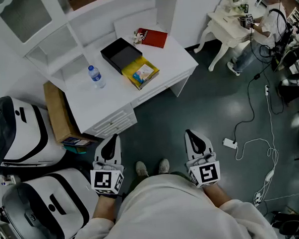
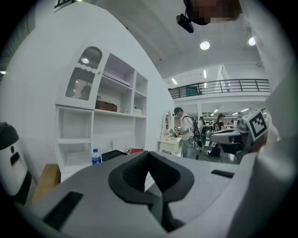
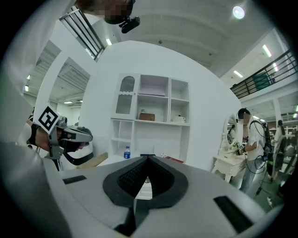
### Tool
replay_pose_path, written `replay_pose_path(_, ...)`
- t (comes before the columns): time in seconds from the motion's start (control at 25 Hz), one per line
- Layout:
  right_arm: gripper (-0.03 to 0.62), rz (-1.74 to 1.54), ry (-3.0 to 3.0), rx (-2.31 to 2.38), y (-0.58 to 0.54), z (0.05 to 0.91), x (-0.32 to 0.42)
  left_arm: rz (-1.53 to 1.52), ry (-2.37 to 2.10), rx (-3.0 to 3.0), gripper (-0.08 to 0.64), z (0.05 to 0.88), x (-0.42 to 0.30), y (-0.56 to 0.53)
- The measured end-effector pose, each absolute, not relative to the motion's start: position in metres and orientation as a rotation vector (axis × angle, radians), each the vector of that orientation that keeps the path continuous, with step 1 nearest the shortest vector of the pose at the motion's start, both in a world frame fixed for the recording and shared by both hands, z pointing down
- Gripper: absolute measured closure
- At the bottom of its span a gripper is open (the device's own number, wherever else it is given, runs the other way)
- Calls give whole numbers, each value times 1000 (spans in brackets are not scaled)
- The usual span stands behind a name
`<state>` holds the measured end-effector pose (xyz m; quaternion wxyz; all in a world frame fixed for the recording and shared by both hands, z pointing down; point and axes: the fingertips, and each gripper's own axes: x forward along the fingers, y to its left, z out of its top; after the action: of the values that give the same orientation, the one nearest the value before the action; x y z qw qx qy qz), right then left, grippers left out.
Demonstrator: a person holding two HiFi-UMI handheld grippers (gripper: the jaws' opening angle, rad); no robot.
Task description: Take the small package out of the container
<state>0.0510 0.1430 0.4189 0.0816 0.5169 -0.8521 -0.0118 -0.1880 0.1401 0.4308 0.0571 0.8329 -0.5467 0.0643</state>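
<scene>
The left gripper and right gripper point forward side by side, jaws closed, empty; ahead: one bottle, one black box, one yellow box.

Ahead of the left gripper and the right gripper a white desk stands against a white shelf unit. A dark glossy floor lies under both. Well off to the right gripper's side are a white dressing table and loose cables. Round ceiling lights shine above a railed balcony.
</scene>
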Motion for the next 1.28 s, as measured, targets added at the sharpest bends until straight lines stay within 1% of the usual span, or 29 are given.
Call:
replay_pose_path(0.56,569,-39,-2556,1538,137,423,61,219,-1664,2529,552,432,-177,133)
replay_pose_path(0.72,568,-22,-2578,1533,136,422,65,173,-1657,2547,549,429,-172,135)
replay_pose_path(0.76,568,-20,-2578,1533,136,423,67,156,-1646,2562,490,428,-169,135)
replay_pose_path(0.8,568,-20,-2578,1532,136,425,68,151,-1643,2568,327,427,-167,135)
replay_pose_path(0.84,568,-18,-2579,1532,135,425,69,156,-1649,2568,267,428,-166,134)
replay_pose_path(0.88,568,-16,-2580,1532,135,426,70,161,-1662,2565,228,429,-166,133)
replay_pose_path(1.04,568,-3,-2591,1531,136,429,72,151,-1710,2572,154,422,-166,132)
replay_pose_path(1.16,568,2,-2596,1537,135,428,77,174,-1739,2568,128,421,-166,128)
replay_pose_path(1.28,568,8,-2596,1536,132,429,82,173,-1739,2569,124,417,-161,126)
